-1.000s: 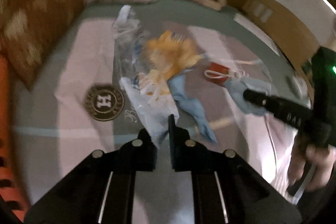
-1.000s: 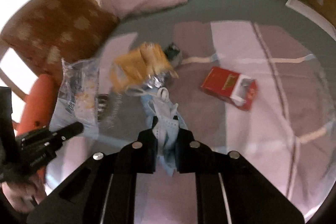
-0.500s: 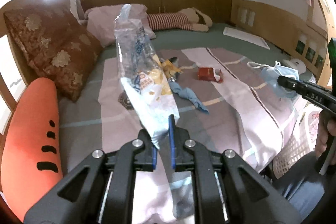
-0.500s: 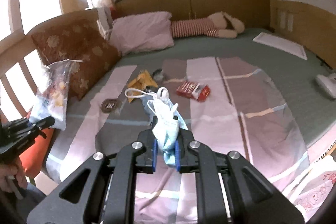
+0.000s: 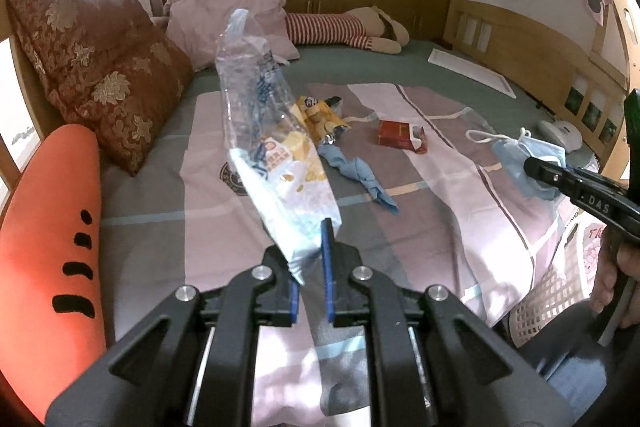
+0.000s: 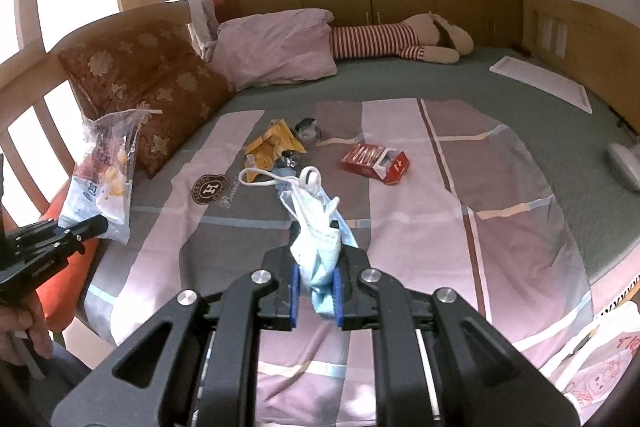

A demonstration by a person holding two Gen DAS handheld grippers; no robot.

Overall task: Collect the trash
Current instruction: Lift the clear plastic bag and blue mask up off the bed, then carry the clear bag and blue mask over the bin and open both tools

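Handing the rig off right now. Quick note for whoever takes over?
Left gripper: shut on a clear snack bag, lifted off the bed.
Right gripper: shut on a blue face mask, also lifted.
On the blanket: yellow wrapper, red box, blue cloth.
White basket at the bed's right edge.
Done: two pieces picked up.
Left: drop both, collect the other three.
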